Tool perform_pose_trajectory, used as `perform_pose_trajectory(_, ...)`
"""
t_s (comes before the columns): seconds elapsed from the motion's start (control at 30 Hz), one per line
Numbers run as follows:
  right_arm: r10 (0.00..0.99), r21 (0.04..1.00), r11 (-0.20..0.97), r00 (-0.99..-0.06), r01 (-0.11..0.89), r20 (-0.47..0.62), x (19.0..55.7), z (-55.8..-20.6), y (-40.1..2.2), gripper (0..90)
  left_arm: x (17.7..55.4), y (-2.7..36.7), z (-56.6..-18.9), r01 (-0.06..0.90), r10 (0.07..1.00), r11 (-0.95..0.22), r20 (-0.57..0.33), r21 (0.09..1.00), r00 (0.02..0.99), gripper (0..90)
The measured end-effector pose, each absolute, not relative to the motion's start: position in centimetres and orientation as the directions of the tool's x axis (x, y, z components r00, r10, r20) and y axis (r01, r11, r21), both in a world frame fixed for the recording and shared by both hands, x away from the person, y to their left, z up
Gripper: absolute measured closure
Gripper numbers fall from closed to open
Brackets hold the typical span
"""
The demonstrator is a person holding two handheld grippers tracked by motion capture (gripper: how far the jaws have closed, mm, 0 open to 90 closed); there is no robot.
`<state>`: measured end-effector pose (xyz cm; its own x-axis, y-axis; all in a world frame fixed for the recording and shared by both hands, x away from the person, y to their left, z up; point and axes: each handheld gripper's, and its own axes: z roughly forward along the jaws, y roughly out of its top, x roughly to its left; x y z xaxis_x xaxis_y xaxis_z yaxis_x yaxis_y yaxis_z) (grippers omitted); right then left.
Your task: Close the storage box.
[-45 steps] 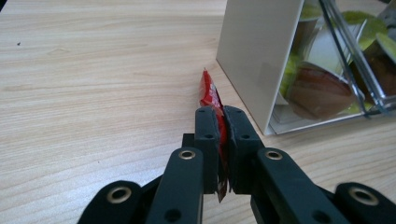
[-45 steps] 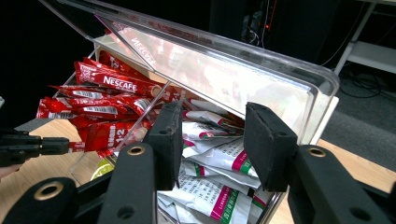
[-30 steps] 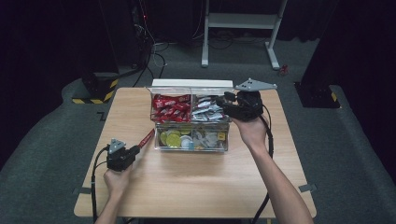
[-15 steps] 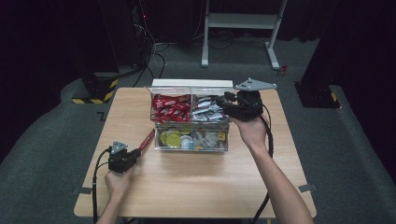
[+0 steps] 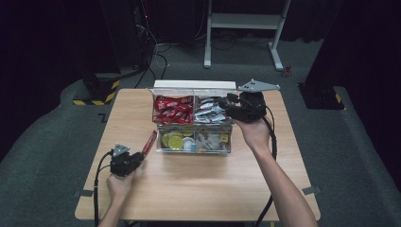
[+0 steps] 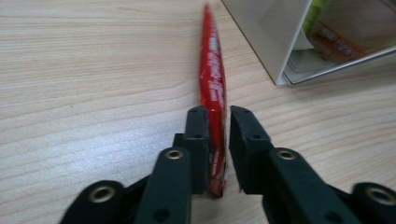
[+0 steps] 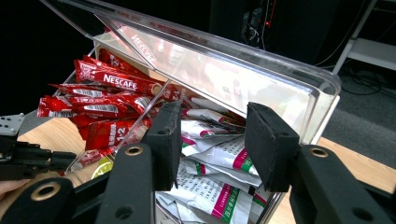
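A red Nescafe stick sachet [image 6: 212, 79] stands on its edge on the wooden table [image 5: 198, 189], left of the clear box [image 5: 194, 150]. My left gripper [image 6: 223, 116] has just been opening. The sachet's near end is still between its jaws, against the left pad [image 6: 198, 135] and clear of the right one. From above, that gripper [image 5: 141, 157] sits at the sachet's [image 5: 150, 142] near end. My right gripper [image 7: 212, 121] hovers with its jaws apart over the white sachets [image 7: 210, 154], under the raised clear lid [image 7: 224, 60]. I cannot tell whether the lid rests on it.
The box has red sachets [image 5: 172, 108] back left, white ones [image 5: 210, 111] back right, and round gold [image 5: 174, 140] and silver [image 5: 210, 141] packets in front. The bare tabletop stretches in front of the box. Dark floor, cables and a white frame [image 5: 241, 28] lie beyond.
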<state>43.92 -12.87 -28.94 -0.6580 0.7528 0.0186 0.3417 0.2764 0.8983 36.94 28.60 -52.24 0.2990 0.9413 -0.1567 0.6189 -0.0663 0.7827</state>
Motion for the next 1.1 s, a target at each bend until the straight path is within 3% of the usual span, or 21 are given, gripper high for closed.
perform_pose_trajectory(0.13, 0.755, 0.899, 0.275, -0.655, 0.341, 0.018, 43.9, -29.0, -12.8, 55.4, 36.5, 29.0, -52.0, 0.613, 0.936, -0.051, -0.176, 0.788, 0.304, 59.2)
perform_pose_trajectory(0.27, 0.755, 0.898, 0.277, -0.655, 0.341, 0.015, 43.8, -29.0, -12.8, 54.5, 35.7, 29.6, -51.9, 0.605, 0.936, -0.041, -0.181, 0.795, 0.302, 52.0)
perform_pose_trajectory(0.67, 0.764, 0.898, 0.263, -0.645, 0.354, 0.03, 43.2, -29.7, -13.9, 52.1, 34.0, 32.2, -52.8, 0.635, 0.971, -0.039, -0.119, 0.771, 0.205, 46.3)
perform_pose_trajectory(1.1, 0.774, 0.907, 0.225, -0.63, 0.357, 0.056, 43.2, -29.1, -15.1, 52.4, 33.8, 31.0, -52.9, 0.638, 0.979, -0.128, -0.008, 0.759, 0.206, 39.2)
